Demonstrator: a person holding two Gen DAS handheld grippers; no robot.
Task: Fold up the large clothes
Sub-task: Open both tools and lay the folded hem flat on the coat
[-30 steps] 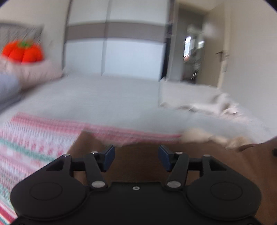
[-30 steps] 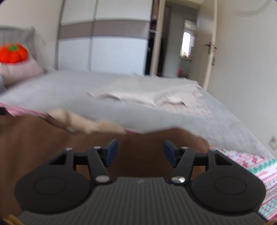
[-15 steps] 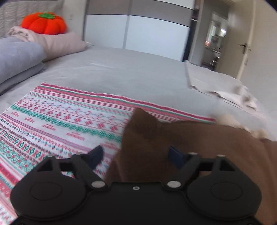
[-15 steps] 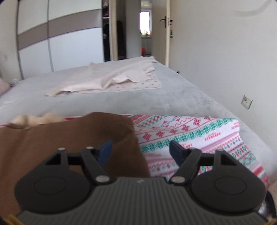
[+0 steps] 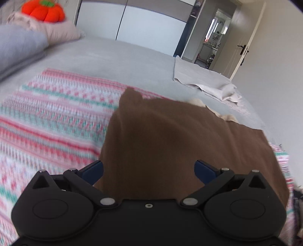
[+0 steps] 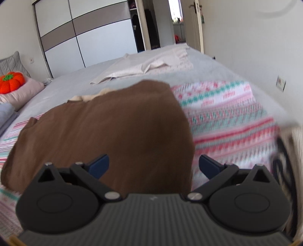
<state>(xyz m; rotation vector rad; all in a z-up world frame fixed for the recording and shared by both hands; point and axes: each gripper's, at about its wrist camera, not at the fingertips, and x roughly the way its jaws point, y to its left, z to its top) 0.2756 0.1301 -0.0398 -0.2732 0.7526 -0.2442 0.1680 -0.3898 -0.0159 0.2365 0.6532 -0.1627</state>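
Note:
A large brown garment lies on a patterned pink, white and green blanket on the bed. It also shows in the right wrist view, with a cream lining at its far edge. My left gripper is open over the garment's near left part. My right gripper is open over its near right part. The cloth lies between the blue fingertips of both grippers, and neither pinches it.
A grey bed cover carries a beige folded cloth at the far right. Pillows and an orange pumpkin cushion lie at the far left. A wardrobe, an open door and a wall stand beyond. A black-and-cream item sits at the right.
Both grippers have moved down and closer over the garment and opened wider. The left view swung right, the right view swung left, so the brown cloth now fills both.

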